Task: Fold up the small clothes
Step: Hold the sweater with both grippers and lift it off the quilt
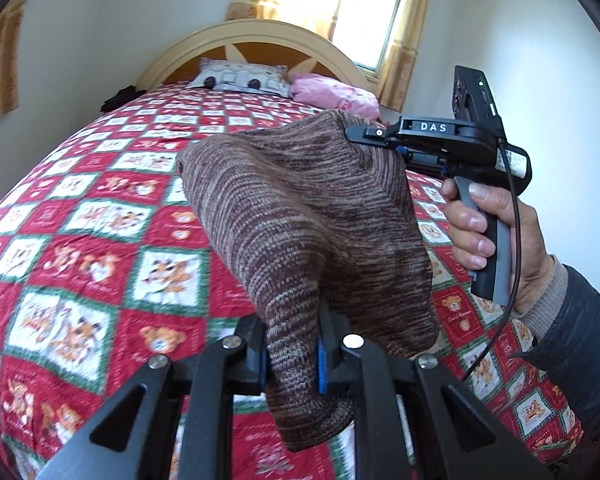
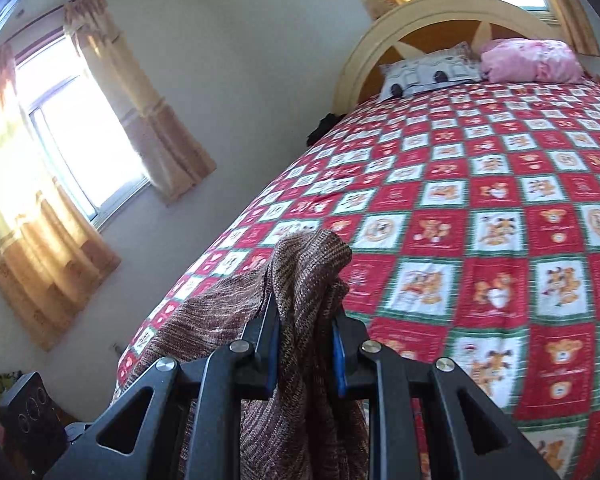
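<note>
Bright daylight via windows point(image 2: 72, 136), glare blows out curtains point(image 2: 16, 184); heavy fisheye bend, dark vignette at corners; bedspread point(image 2: 500, 240) slightly soft toward frame edges

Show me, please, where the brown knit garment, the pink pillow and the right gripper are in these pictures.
brown knit garment point(image 1: 300, 216), left wrist view, on its hanging middle panel.
pink pillow point(image 2: 532, 60), right wrist view, on its top surface.
right gripper point(image 2: 306, 354), right wrist view, midway between its fingertips, shut on the knit.

One brown knit garment point(image 1: 300, 216), two claws, two pillows, one quilted bedspread point(image 1: 100, 208), and two curtained windows.
</note>
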Demonstrator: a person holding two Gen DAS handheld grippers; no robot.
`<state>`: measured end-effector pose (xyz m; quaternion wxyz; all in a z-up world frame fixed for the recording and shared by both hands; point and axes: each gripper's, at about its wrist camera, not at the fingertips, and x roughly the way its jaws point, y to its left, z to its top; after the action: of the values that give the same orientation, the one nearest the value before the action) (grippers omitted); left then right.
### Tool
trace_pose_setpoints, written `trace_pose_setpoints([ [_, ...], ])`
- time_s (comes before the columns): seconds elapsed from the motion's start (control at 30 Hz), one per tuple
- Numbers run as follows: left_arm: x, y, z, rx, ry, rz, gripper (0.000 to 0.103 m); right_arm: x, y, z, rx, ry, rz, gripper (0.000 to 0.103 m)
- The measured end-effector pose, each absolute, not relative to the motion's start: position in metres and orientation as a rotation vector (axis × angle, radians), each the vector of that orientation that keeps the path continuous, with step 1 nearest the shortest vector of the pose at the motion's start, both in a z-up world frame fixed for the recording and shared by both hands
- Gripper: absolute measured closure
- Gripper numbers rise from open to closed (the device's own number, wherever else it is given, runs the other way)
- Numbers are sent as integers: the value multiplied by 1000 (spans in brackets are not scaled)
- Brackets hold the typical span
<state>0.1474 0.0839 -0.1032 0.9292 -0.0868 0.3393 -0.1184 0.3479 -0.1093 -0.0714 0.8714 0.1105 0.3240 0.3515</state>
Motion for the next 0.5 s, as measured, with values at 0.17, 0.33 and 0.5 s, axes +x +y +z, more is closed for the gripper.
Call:
trace_pose_setpoints([
  [0.17, 135, 103, -107, -195, 700, -206, 85, 345, -80, -76, 212, 691, 765, 82],
  [0.33, 126, 117, -109, -205, 697, -183, 85, 346, -58, -81, 203, 702, 779, 82],
  [0.5, 122, 128, -114, -225, 699, -169, 85, 347, -41, -83, 183, 717, 787, 82],
])
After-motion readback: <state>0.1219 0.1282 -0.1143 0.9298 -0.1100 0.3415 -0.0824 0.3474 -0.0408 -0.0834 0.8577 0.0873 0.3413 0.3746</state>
